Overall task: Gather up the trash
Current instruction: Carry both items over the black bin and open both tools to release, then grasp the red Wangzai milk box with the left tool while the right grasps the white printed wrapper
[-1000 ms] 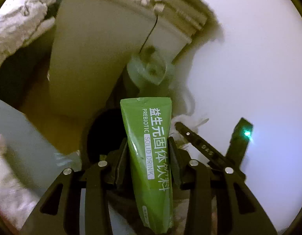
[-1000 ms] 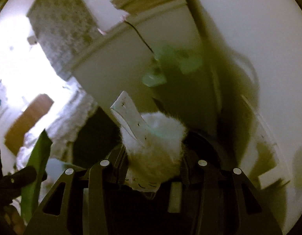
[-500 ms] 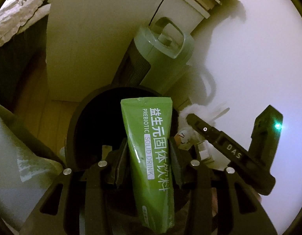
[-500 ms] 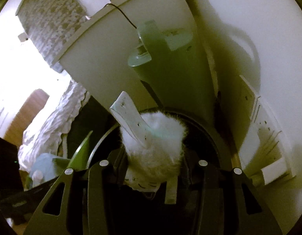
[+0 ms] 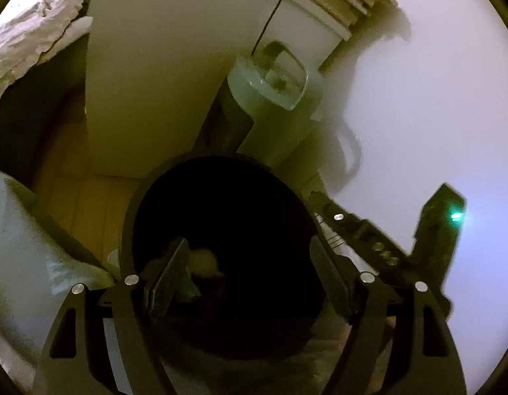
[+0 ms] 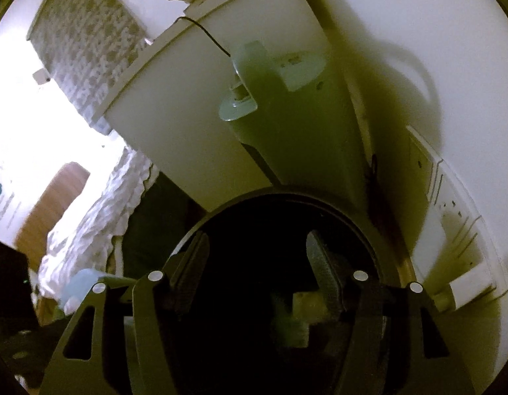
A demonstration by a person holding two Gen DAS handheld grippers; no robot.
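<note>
Hand-held grippers (image 5: pixel 250 276) (image 6: pixel 257 256) agape, empty, over bin (image 5: pixel 129 230).

Matt black plastic bin (image 5: pixel 221 177), wooden floor (image 5: pixel 86 204), crinkled cloth bedding (image 6: pixel 99 217).

no text, label, brand or number can be read anywhere in either view (the marks on the white panel (image 6: pixel 451 210) by the wall are too blurred to make out).
</note>
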